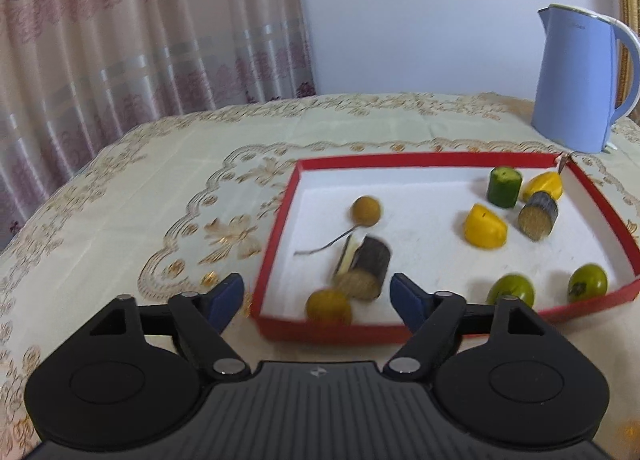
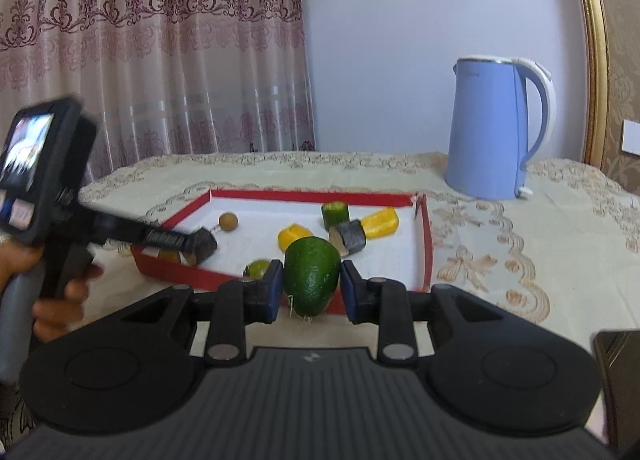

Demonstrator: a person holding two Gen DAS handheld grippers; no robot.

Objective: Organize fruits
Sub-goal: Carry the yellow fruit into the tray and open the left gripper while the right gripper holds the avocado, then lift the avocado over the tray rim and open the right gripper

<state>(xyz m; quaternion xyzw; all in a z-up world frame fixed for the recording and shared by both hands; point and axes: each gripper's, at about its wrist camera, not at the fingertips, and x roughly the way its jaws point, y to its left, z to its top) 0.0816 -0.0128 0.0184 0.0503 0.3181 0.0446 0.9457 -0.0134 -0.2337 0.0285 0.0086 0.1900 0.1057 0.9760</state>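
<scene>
A tabletop (image 1: 360,120) with a cream cloth with gold flowers holds everything. A tall light blue plastic kettle (image 2: 490,128) stands at the back, just behind a flat red cardboard tray with a white floor (image 1: 420,158).

The right gripper (image 2: 308,286) has its jaws clenched on a big dark green avocado (image 2: 312,274). The avocado is smooth and egg-shaped, with its narrow end pointing down. It hangs just over the near red wall of the tray.

The left gripper (image 1: 316,294) has its jaws released and wide apart, with nothing between them. It sits over the near left corner of the tray. A person's hand (image 2: 60,292) grips its handle.

Small toy fruits lie in the tray. A dark roll with a pale end (image 1: 362,270) lies near the left gripper, and two round brown balls (image 1: 366,210) lie close by. Two yellow pieces (image 1: 486,226), a short green cylinder (image 1: 504,186) and another dark roll (image 1: 538,214) sit near the far right corner. Two little green round fruits (image 1: 588,282) rest by the near wall.
</scene>
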